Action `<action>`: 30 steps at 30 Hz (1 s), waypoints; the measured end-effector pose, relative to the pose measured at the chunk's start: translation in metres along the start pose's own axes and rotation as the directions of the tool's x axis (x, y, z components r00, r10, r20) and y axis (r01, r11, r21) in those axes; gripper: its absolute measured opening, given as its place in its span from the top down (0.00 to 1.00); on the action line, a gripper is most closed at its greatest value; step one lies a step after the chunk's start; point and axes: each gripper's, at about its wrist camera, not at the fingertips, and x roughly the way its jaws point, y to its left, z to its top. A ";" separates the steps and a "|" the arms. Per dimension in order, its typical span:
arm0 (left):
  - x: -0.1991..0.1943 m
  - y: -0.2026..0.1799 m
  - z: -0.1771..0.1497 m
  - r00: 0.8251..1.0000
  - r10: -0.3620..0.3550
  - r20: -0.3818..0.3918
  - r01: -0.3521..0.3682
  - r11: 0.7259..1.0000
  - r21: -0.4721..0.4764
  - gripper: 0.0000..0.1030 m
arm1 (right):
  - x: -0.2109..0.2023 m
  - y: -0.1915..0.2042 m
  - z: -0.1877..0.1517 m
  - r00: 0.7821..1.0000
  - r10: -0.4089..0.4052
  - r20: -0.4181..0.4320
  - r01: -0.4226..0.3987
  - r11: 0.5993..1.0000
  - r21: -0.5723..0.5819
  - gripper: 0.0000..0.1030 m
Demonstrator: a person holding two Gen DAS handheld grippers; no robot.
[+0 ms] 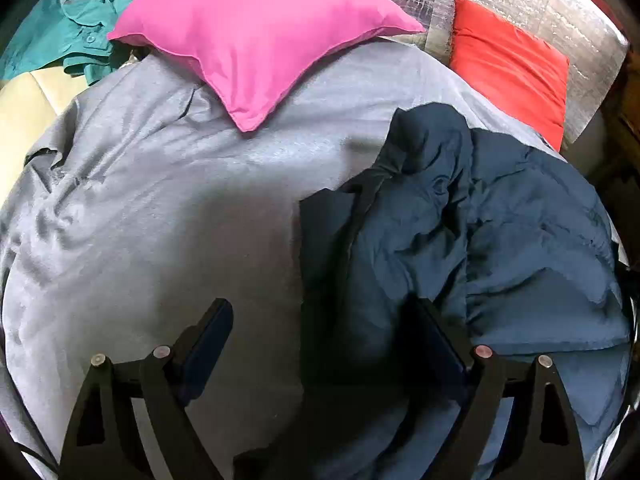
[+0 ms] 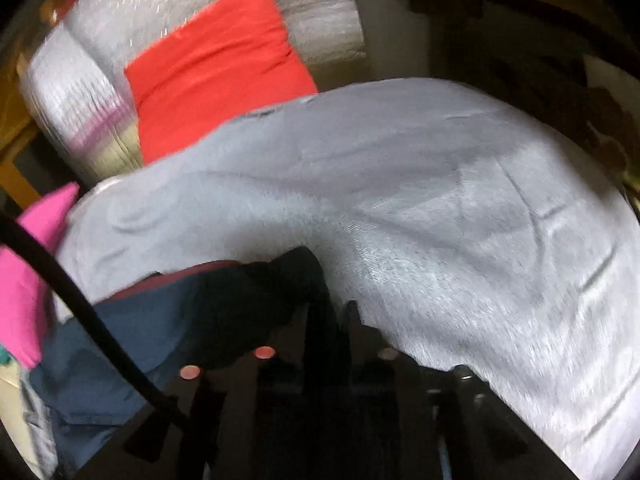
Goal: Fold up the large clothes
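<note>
Already the left hand-held gripper is hanging wide open above the navy jacket; the right hand-held gripper, grip unclear through blur, is risking snagging the grey sheet.

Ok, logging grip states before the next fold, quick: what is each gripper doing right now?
Left gripper: open wide, empty, over the navy jacket edge and grey sheet.
Right gripper: partly open; view blurred, cannot tell if it grips anything.
</note>
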 end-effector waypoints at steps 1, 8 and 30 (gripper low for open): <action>-0.004 0.001 0.000 1.000 0.002 0.003 -0.002 1.000 -0.003 0.12 | -0.011 -0.007 -0.003 1.000 0.000 -0.003 0.000 1.000 0.021 0.44; -0.048 0.002 -0.002 0.995 -0.038 0.097 0.036 0.999 0.021 0.12 | -0.103 -0.049 -0.051 0.988 0.100 0.120 -0.101 0.995 0.003 0.53; -0.047 0.034 -0.022 0.999 -0.039 0.032 0.038 0.999 0.012 0.10 | -0.141 -0.085 -0.141 0.968 0.245 0.055 -0.249 0.963 0.103 0.62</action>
